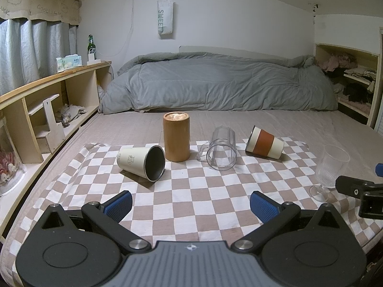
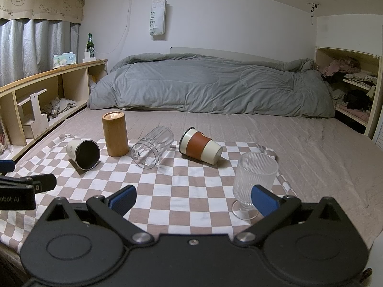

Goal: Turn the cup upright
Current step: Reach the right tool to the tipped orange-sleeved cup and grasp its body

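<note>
Several cups sit on a checkered cloth on the bed. A white steel cup lies on its side, mouth toward me. A clear glass mug lies on its side. A cream cup with a brown sleeve lies on its side. A wooden cylinder cup stands mouth down. A ribbed stemmed glass stands upright. My left gripper is open and empty, in front of the cups. My right gripper is open and empty, its right finger just in front of the stemmed glass.
A grey duvet lies across the back of the bed. Wooden shelves run along the left with a green bottle on top. An open cupboard with clothes is at the right. The cloth's front edge is near the bed edge.
</note>
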Available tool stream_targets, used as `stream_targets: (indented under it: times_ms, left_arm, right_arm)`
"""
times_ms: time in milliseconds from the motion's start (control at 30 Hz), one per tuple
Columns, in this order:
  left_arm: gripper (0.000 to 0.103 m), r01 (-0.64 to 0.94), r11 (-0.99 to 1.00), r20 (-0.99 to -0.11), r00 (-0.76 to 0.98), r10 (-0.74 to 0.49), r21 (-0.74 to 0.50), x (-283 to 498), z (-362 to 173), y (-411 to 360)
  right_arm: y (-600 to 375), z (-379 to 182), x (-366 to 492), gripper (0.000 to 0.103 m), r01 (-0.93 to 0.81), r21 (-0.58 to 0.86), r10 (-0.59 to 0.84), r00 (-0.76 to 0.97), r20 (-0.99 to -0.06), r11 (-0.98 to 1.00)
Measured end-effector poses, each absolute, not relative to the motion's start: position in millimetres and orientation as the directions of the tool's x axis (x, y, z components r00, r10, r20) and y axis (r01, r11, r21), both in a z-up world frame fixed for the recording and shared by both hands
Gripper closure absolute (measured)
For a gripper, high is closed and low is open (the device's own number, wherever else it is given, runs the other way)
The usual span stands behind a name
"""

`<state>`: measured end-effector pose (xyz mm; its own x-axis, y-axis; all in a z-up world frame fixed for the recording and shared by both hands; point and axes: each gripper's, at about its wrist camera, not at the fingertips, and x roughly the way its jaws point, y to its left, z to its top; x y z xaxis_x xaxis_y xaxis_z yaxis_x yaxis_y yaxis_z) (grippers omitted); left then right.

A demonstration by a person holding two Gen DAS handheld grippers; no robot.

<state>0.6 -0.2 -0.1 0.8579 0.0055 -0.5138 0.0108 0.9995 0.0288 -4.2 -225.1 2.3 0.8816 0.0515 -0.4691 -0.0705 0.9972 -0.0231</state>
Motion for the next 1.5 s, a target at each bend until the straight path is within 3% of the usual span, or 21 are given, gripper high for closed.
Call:
stream_targets:
  times_ms: [267,567,867,1200,1500]
  left_arm:
    - [0.000,-0.012,1.000,-0.507,0.862,0.024,0.027,11.2,-0.9,-2.8]
    - [0.000,-0.041,0.999,-0.525,0.850,0.037,0.004,50.0,-2.6,-4.1]
    - [0.000,-0.039,0.999,-0.524,0.852,0.022,-0.021,87.5,-6.1,-3.4]
    - [0.000,-0.055,0.998,-0.548,0.836,0.027,-0.035,110.0,-18.7,5.3]
    - [0.000,-0.057,0.997,-0.556,0.831,0.021,-0.047,116.7,-22.0,12.9]
  right_arm:
    - [-231.5,9.7,5.7,0.000,-0.123,0.008,0.110,0.855,-0.507,0.992]
    - [-235.8,26.4,60.1,0.000,-0.180,-0.020,0.150,0.868,-0.473,0.983]
    - [-228.6,19.7,157.2,0.000,-0.205,-0.170,0.108,0.884,-0.455,0.964]
    - [-199.1,-18.8,268.6,0.000,-0.295,-0.431,-0.001,0.824,-0.566,0.853]
    - [-171.2,-82.6,327.6,0.002,-0.408,-0.555,-0.142,0.701,-0.699,0.725]
